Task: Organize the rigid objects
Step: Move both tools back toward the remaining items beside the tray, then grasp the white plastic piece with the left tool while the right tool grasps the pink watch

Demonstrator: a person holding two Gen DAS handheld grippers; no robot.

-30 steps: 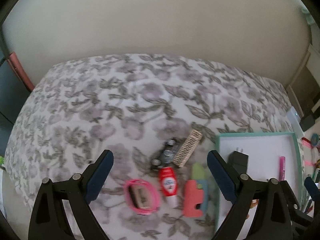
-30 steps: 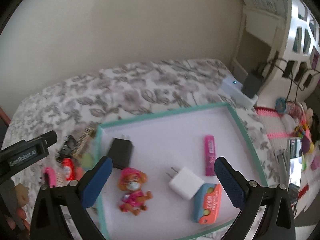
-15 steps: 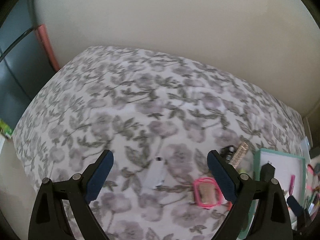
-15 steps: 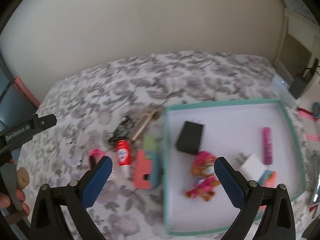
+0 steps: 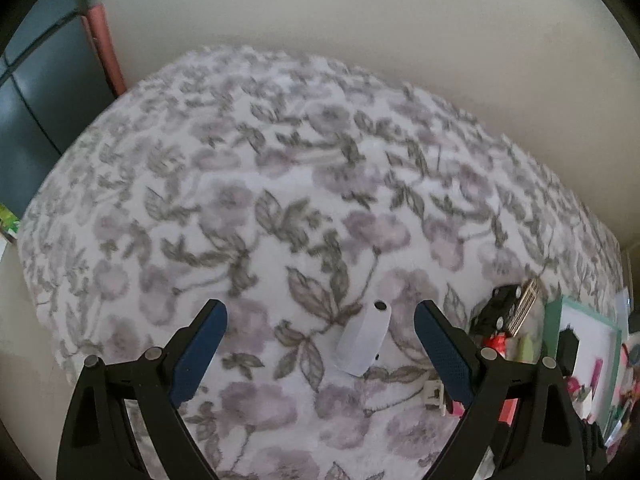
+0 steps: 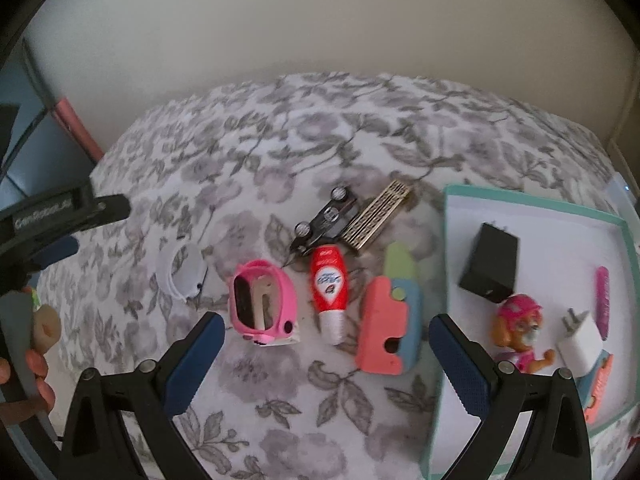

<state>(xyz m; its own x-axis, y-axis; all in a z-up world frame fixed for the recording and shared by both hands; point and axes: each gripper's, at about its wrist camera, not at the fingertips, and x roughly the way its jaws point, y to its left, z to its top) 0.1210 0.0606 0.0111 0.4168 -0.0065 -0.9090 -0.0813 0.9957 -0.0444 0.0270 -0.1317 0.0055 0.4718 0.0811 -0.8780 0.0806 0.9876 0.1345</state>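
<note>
My left gripper (image 5: 320, 336) is open and empty, its jaws on either side of a small white device (image 5: 363, 340) lying on the floral bedspread; the device also shows in the right wrist view (image 6: 180, 269). My right gripper (image 6: 326, 354) is open and empty above a row of loose objects: a pink watch (image 6: 264, 303), a red tube (image 6: 330, 288), a coral and blue foam block (image 6: 390, 326), a black toy car (image 6: 326, 220) and a brass comb-like piece (image 6: 380, 213). A teal-rimmed white tray (image 6: 532, 208) at right holds a black charger (image 6: 489, 262), a toy pup (image 6: 520, 330), a white charger (image 6: 580, 338) and a pink stick (image 6: 602, 300).
The floral bedspread (image 5: 280, 208) covers the whole work surface, against a beige wall. A dark cabinet (image 5: 36, 92) stands at the far left. Clutter lies beyond the tray at the right edge (image 5: 630, 360). The left gripper body (image 6: 52, 216) shows at left in the right wrist view.
Both grippers swung left. The left one left the object cluster and now straddles the white device. The right one moved from over the tray to over the loose objects.
</note>
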